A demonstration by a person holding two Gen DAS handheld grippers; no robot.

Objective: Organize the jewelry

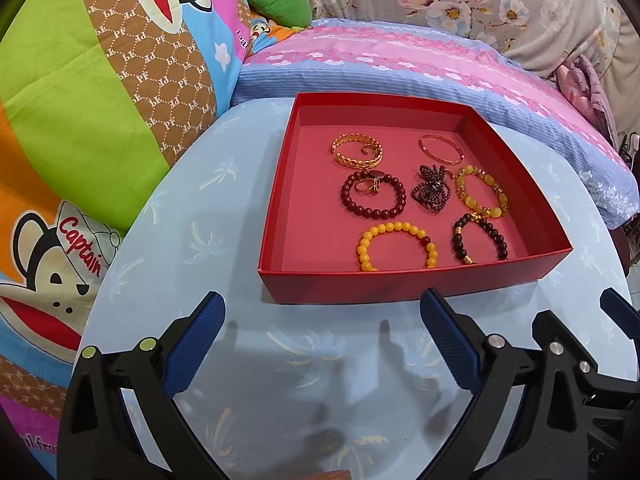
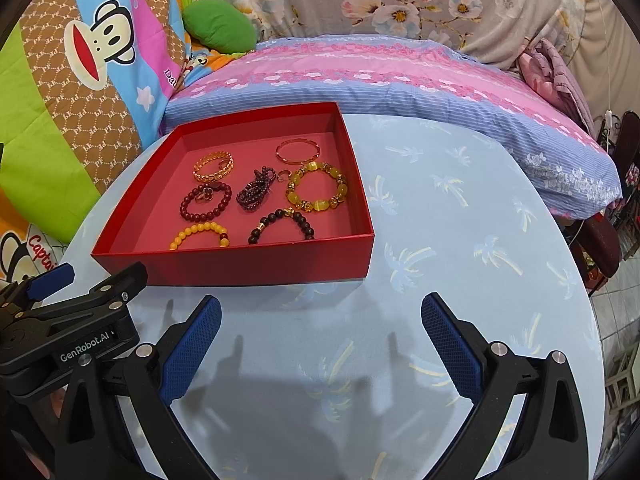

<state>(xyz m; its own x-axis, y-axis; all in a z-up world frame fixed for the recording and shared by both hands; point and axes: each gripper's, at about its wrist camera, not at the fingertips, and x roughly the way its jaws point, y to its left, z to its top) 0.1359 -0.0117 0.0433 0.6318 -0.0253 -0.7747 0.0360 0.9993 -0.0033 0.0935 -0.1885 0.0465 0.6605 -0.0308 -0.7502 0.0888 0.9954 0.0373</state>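
We are holding the left gripper low over the blue palm-print table, jaws spread wide apart, nothing between them, blue pads facing each other. The red box is sitting on the table straight ahead of it, just past the fingertips, not touching. We are holding the right gripper the same way, jaws wide apart and empty; from its view the red box is lying ahead and to the left, near wall just beyond the left fingertip. The two grippers are sitting side by side, each showing at the edge of the other's view. All jewelry is lying inside the red box, apart from both grippers. Against the box's far wall: a gold leaf bangle on the left, a thin pink bangle on the right. Mid box: a dark red bead bracelet with rings lying inside its loop, a bunched dark bead strand beside it, then a yellow stone bracelet toward the right wall. Nearest the box's front wall: a yellow bead bracelet and a dark bead bracelet with gold charms, both partly hidden by that wall. Behind the box a pink and blue pillow is lying; to the box's left a cartoon monkey blanket is piled.
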